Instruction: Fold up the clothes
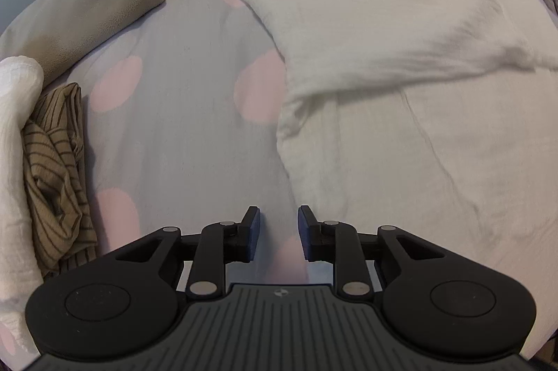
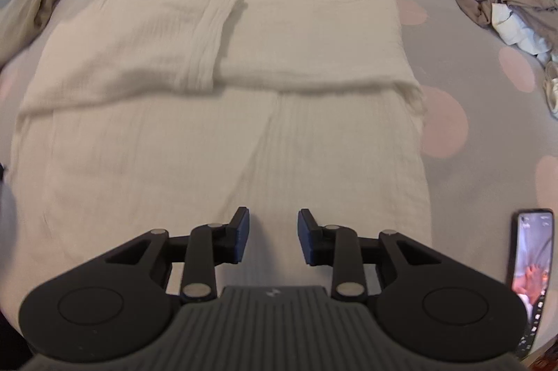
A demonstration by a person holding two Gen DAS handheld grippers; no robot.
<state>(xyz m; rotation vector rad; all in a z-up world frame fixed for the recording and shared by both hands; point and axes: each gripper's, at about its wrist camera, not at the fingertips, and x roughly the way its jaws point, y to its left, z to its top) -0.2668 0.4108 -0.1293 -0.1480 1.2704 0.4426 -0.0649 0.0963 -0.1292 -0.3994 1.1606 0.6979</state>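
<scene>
1. Because the cream crinkled-cotton shirt (image 2: 216, 134) lies limp on the lilac bedspread with pink dots (image 1: 181, 127), we judge it light, soft and easy to drag out of shape; it needs lifting by its edges, not its middle.
2. We would pinch the bottom hem corners, nearest our grippers, one each.
3. Our left gripper (image 1: 279, 231) hovers part open and empty just beside the shirt's left edge; our right gripper (image 2: 272, 236) hangs part open and empty over the shirt's lower middle.
4. Both sleeves are folded across the chest, meeting near the centre, collar at the far end.
5. Left of the shirt sits a folded taupe fleece garment (image 1: 87, 8).
</scene>
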